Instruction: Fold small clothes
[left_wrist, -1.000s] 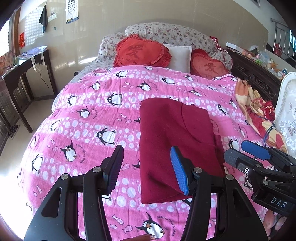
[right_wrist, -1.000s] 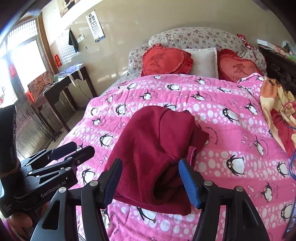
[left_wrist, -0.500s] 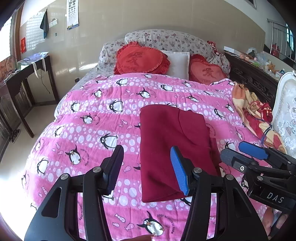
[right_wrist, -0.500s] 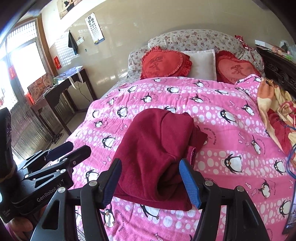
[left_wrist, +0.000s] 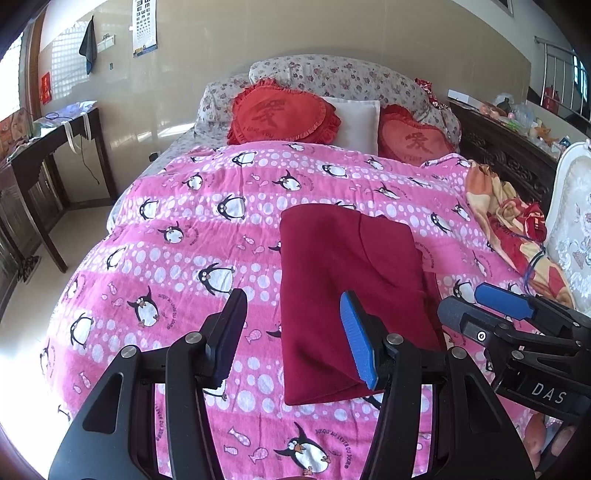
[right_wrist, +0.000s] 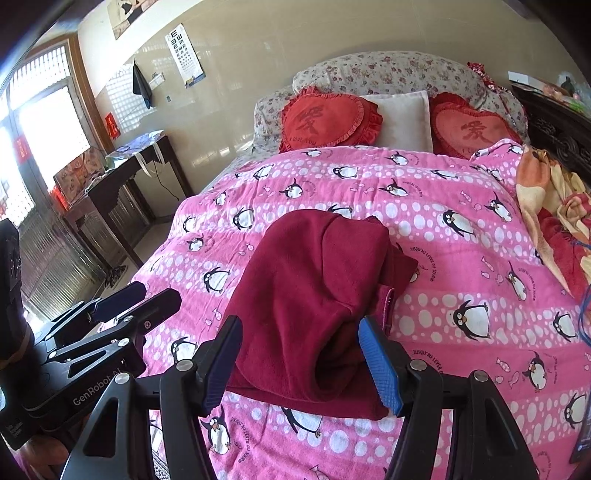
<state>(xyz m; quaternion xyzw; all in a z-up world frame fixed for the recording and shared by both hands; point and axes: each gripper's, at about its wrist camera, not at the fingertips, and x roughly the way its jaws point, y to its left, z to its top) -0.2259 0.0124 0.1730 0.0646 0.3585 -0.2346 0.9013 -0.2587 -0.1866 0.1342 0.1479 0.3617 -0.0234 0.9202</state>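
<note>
Both grippers (left_wrist: 293, 332) (right_wrist: 301, 360) are black plastic frames with silver screws—blue ribbed pads (left_wrist: 356, 347), white lettering "DAS" and "GenRobot.AI".

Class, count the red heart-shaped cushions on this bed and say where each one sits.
2. One red heart cushion leans on the floral pillows left of the white pillow; the other sits to its right. The pink penguin quilt may hide more.

Dark red garment (left_wrist: 343, 280) on pink penguin-and-dot patterned blanket (left_wrist: 192, 229).
</note>
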